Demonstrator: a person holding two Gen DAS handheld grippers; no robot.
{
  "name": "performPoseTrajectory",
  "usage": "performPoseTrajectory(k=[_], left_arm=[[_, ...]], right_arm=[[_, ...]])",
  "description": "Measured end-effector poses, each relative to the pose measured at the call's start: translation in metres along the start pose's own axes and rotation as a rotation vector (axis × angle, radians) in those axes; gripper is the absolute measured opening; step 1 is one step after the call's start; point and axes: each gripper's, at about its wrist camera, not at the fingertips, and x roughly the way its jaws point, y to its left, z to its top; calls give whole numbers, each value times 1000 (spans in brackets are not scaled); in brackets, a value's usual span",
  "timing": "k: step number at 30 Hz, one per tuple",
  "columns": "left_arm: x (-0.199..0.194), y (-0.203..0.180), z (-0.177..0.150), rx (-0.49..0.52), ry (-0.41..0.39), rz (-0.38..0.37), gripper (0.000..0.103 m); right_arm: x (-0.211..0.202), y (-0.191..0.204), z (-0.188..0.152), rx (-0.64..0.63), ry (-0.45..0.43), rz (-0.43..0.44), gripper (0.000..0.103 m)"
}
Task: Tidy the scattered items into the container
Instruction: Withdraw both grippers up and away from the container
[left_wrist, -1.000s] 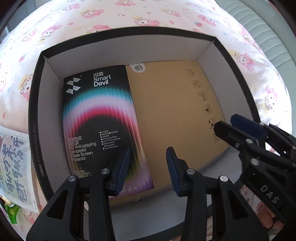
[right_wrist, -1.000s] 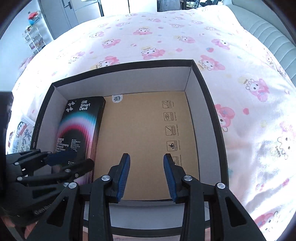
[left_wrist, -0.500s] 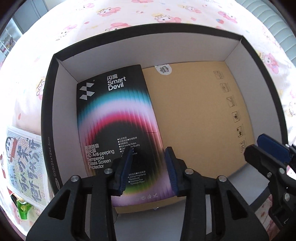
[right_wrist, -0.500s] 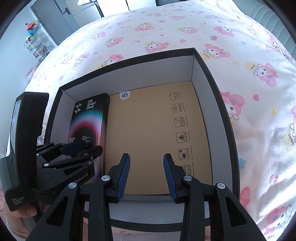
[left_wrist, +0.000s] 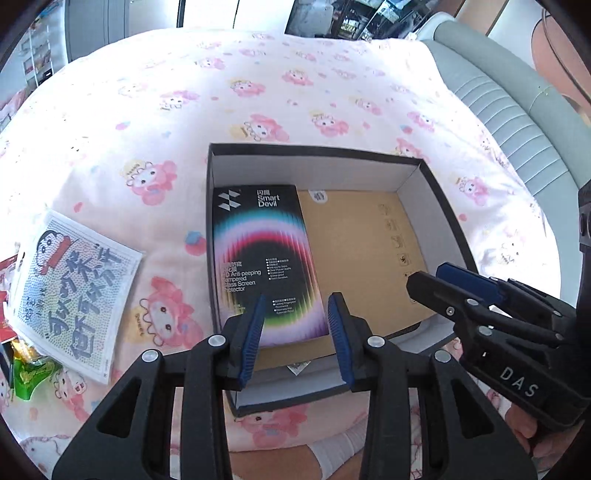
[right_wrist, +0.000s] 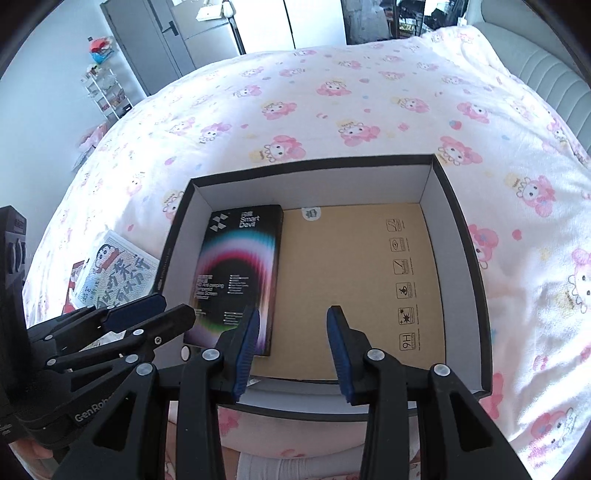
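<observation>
Both hand-held grippers, left (left_wrist: 295, 332) and right (right_wrist: 291, 347), hover over the box (right_wrist: 461, 236) with jaws apart, holding nothing. The box sits on a bed (right_wrist: 332, 110) with pink cartoon sheets. The screen protector pack (left_wrist: 262, 258) lies flat along the box's left wall, long axis running front-to-back, title end away.

Matt cardboard container (left_wrist: 436, 206), glossy screen-protector box (left_wrist: 258, 258), soft printed cloth bedsheet (left_wrist: 155, 122), probably cotton.

A white bedspread printed with pink cartoon characters (right_wrist: 369, 110) covers the bed, a grey padded headboard (left_wrist: 517, 122) runs along its right edge, and grey cabinets (right_wrist: 177, 40) and a cluttered wire shelf (right_wrist: 107, 92) stand beyond.
</observation>
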Motion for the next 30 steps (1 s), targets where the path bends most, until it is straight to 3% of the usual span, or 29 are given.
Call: performPoseTrajectory(k=[4,12,30], left_arm=[[-29,6,1,-3,-62,-5,36],[-68,22,-30,-18,-127,-4,38],[-120,99,-66,-118,-192,63,38]], right_arm=[[-23,21,-6,-30,-57,2,34],[-54,60,-24,-84,-125,25,34],[-62,153,-46,-201,-177,88,34]])
